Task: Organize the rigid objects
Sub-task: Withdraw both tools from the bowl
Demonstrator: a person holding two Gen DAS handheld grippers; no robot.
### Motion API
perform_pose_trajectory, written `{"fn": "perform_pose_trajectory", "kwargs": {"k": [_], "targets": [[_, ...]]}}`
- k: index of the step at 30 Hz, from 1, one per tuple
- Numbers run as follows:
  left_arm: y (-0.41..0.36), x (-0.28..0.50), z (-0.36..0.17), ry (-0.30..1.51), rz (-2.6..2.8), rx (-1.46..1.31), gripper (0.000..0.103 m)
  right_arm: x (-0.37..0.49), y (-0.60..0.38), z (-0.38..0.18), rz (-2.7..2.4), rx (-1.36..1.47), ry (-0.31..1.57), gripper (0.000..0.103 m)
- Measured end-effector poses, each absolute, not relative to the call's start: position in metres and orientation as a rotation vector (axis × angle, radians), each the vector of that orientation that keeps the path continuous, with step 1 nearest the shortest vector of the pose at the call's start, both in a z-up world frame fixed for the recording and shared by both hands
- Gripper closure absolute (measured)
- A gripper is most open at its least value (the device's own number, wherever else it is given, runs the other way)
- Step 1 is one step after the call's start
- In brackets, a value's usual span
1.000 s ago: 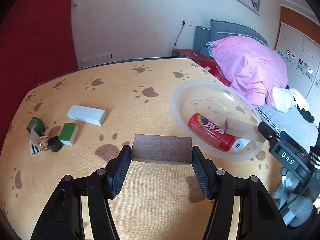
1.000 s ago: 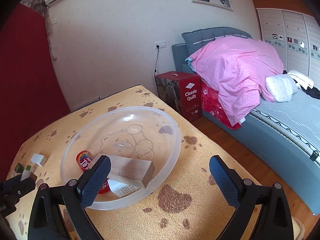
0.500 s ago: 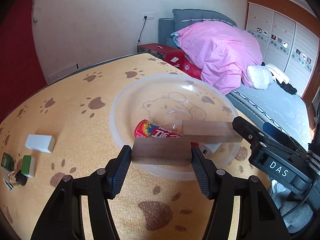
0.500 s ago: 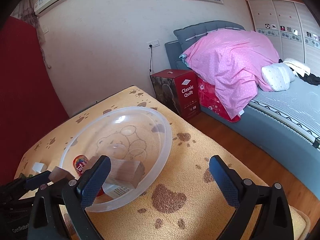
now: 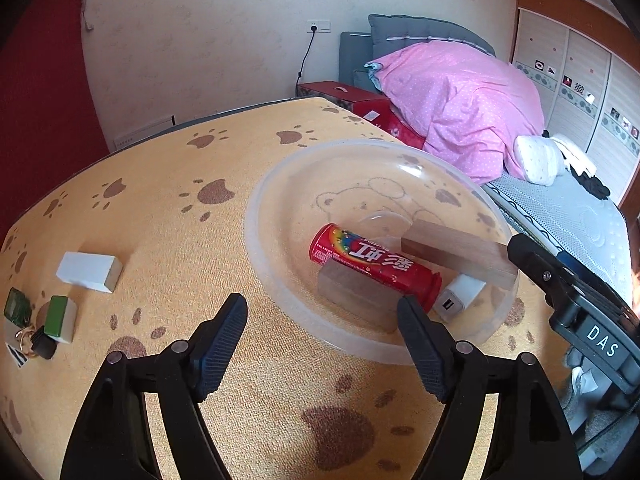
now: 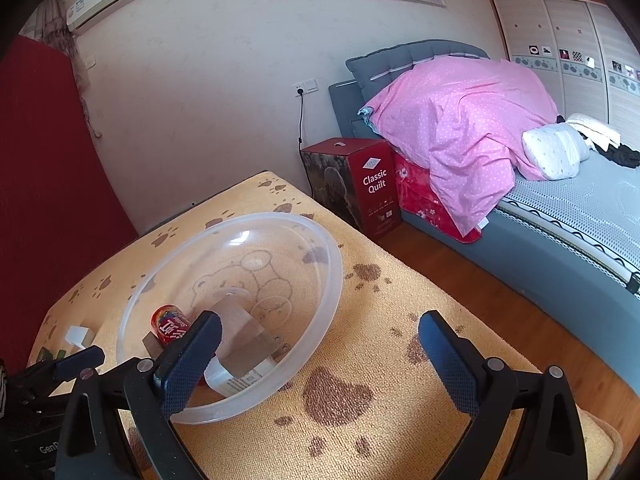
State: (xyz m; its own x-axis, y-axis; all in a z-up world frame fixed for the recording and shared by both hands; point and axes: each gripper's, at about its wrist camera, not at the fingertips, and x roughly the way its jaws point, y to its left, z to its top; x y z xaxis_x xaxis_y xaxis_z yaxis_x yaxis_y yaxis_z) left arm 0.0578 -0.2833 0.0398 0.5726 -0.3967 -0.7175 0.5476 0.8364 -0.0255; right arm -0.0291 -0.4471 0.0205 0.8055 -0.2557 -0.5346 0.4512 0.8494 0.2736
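orange cloth (image 5: 168,240) with brown paw prints covers the table. at its left edge lie a key bunch (image 5: 34,342), a green tile (image 5: 60,318) and a white block (image 5: 90,272). the left gripper (image 5: 322,322) has just been opening; its jaws stand apart with nothing between them. right of centre a clear bowl (image 5: 280,184) holds a dark wood block (image 5: 354,294), a red tube (image 5: 376,266), a white charger (image 5: 460,294) and a second wood block (image 5: 460,250). the right gripper (image 6: 320,340) gapes empty beside the bowl. beyond: a red wall (image 5: 40,80), cream wall (image 5: 220,28), red box (image 6: 360,184), bed (image 6: 560,216) with pink quilt (image 6: 460,120), wardrobe (image 6: 560,32).
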Motion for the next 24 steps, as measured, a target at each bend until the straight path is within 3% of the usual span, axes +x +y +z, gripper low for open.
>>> {"fn": "perform_pose_trajectory", "kwargs": {"k": [24], "targets": [[-0.249, 0.045, 0.045, 0.799, -0.453, 0.122, 0.023, -0.029, -0.445, 0.019, -0.379, 0.398, 0.509, 0.002]]}}
